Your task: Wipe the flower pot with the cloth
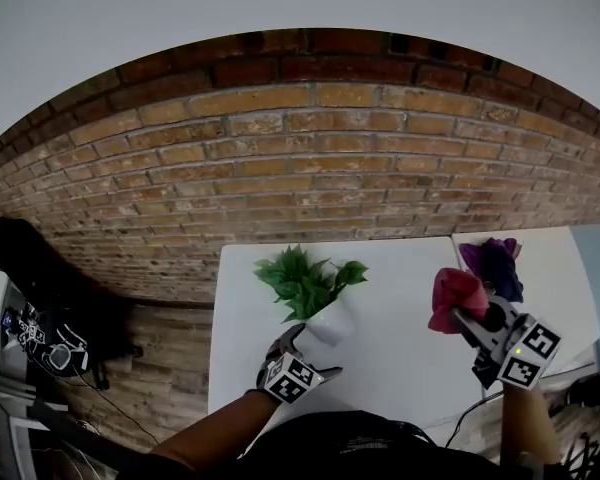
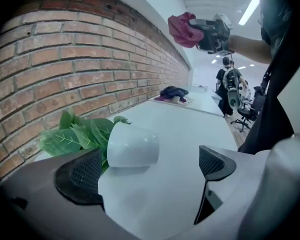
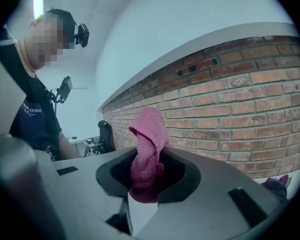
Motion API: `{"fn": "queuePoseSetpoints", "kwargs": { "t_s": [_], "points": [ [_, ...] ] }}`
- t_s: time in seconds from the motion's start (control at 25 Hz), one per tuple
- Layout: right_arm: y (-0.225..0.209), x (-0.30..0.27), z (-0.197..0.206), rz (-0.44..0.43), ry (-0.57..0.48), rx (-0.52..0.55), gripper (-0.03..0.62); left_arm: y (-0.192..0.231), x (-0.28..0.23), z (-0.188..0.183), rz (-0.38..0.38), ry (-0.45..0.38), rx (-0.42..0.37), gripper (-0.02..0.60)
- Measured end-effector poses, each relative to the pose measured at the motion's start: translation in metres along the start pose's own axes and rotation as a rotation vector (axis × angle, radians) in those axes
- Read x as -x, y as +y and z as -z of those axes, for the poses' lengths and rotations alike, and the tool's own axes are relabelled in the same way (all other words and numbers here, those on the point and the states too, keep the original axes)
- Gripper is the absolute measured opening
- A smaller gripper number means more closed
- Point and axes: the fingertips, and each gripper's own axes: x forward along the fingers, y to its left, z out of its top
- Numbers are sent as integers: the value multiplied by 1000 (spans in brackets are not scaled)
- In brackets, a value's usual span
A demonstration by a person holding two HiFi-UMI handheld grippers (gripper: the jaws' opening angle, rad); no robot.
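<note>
Left gripper [image 2: 145, 171]: jaws wide and empty, with the pot just ahead of the pads.
Pot [image 2: 132, 145]: on its side in the left half of the desk [image 1: 400, 298], nearer the near edge; its leaves [image 1: 305, 280] point toward the wall edge.
Grip: probably best taken across the white body, clear of the leaves; being round, it may roll if nudged.
Cloth [image 3: 147, 149]: clamped in the right gripper [image 3: 147, 176], raised above the desk's right part, well apart from the pot.
Wipe: the loose fold should meet the pot's side, not the jaw tips.
Room: bare desk lies between pot and cloth; the left edge is near the pot; a purple rag [image 1: 495, 266] sits by the far right corner.
</note>
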Motion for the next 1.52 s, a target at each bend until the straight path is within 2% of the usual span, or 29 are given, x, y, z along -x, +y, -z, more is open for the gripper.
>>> {"fn": "queuePoseSetpoints", "kwargs": {
  "t_s": [0.32,0.6,0.76,0.92,1.12,1.32,1.4,1.52],
  "points": [
    [-36,8,2,6,56,10,83,24,-42,-6,-87,12,0,594],
    [-58,8,7,-7,76,16,83,33,-78,9,-113,79,-20,594],
    [-66,14,10,7,83,15,83,41,-87,6,-167,64,-34,592],
    [-68,19,12,22,93,13,83,47,-93,9,-189,53,-57,549],
    [-69,20,14,34,96,2,83,48,-94,-1,-183,27,-9,557],
    [-71,20,20,35,106,-18,83,52,-96,-19,-220,24,12,586],
    [-73,22,22,36,105,-27,83,56,-102,-25,-228,45,-7,586],
    [-76,27,27,44,112,-35,83,59,-113,-31,-239,100,-80,586]
  ]
}}
